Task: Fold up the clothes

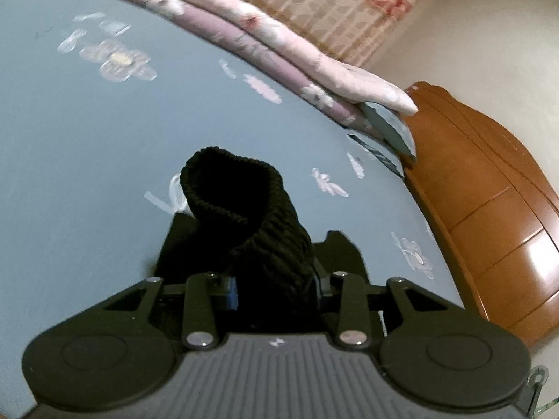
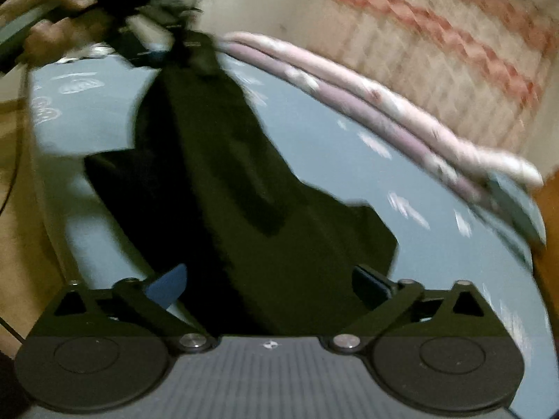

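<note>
Right at your left tongs sits the ribbed cuff of the black garment, pinched between the two fingers, which are drawn in tight around the knit; the cuff's open mouth stands up above the bed sheet. Your right tongs are spread wide, blue pads well apart, gripping nothing, with the dark cloth lying between and just beyond them. From there the garment stretches across the blue flowered bed sheet up to your left hand, which is blurred. Beyond the garment, along the far edge of the bed sheet, lies a folded pink and mauve quilt. A wooden headboard stands at the end of the bed sheet, past the quilt's end.
</note>
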`<state>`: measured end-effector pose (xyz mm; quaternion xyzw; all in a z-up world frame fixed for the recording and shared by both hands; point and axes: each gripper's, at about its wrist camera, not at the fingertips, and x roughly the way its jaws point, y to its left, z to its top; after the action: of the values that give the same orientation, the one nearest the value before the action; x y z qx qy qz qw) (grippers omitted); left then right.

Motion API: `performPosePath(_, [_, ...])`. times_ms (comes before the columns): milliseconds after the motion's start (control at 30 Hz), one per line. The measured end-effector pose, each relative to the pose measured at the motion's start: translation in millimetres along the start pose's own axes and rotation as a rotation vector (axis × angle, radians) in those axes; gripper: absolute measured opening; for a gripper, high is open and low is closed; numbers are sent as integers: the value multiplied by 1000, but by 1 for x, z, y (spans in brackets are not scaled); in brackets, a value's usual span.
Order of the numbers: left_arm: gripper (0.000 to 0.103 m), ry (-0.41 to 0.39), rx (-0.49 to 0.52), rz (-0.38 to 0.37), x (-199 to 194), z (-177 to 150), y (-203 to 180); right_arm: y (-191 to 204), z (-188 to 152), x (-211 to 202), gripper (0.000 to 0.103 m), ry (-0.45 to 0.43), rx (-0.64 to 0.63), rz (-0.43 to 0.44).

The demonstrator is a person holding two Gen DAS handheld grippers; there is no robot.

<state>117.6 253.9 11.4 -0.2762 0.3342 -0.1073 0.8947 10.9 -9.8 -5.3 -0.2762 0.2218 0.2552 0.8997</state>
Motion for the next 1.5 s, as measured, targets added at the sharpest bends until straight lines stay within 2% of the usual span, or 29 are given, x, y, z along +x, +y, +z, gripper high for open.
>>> performPosePath(133, [35, 7, 44, -6, 1, 10, -19, 25, 14, 16, 103, -46, -104, -8])
performPosePath(333, [35, 10, 43, -8, 2, 16, -24, 33, 15, 46, 103, 6, -214, -192])
performPosePath(600, [35, 18, 26, -2, 2, 15, -17, 2, -17, 35, 103, 121, -223, -354])
performPosePath(833, [35, 36, 48, -26, 5, 14, -26, -19, -33, 25, 103, 161, -162, -486])
performPosePath(967, [35, 46, 62, -35, 10, 13, -33, -25, -36, 20, 103, 155, -126, -492])
performPosePath(1133, [35, 57, 74, -47, 14, 13, -39, -34, -46, 21, 103, 200, -104, -509])
performPosePath(1500, [35, 84, 90, -86, 22, 9, -54, -54, -53, 11, 103, 219, -115, -544])
